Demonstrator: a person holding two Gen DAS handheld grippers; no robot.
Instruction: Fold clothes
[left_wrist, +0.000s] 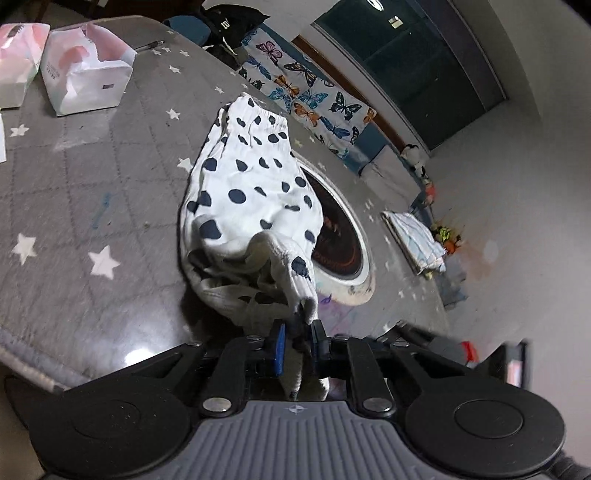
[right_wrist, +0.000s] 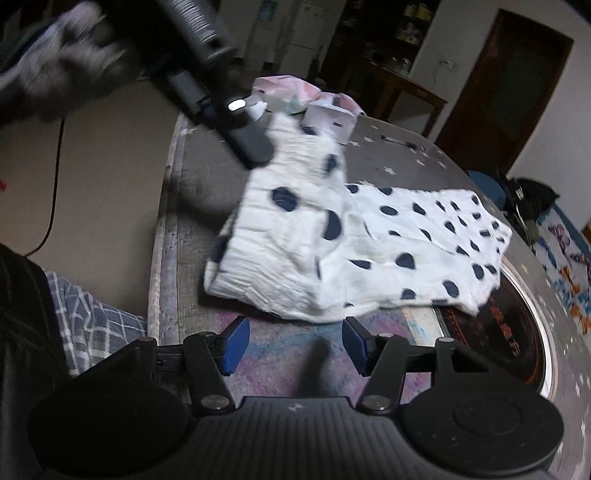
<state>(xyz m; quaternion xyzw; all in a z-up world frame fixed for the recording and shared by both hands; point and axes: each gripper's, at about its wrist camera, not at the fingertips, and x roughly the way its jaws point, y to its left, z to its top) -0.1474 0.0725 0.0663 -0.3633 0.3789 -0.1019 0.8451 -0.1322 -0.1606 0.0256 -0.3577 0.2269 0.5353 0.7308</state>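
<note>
From the left wrist, the left gripper pinches a hem of the spotted garment, which lies near the table's far edge.

From the right wrist, the right gripper gapes empty just short of the garment's near edge.

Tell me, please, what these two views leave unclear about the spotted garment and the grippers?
- Left wrist view: the left gripper covers the spotted garment edge it pinches.
- Right wrist view: the garment's lifted end is motion-blurred.
- Right wrist view: the right gripper stands open; the garment underside is hidden.
</note>
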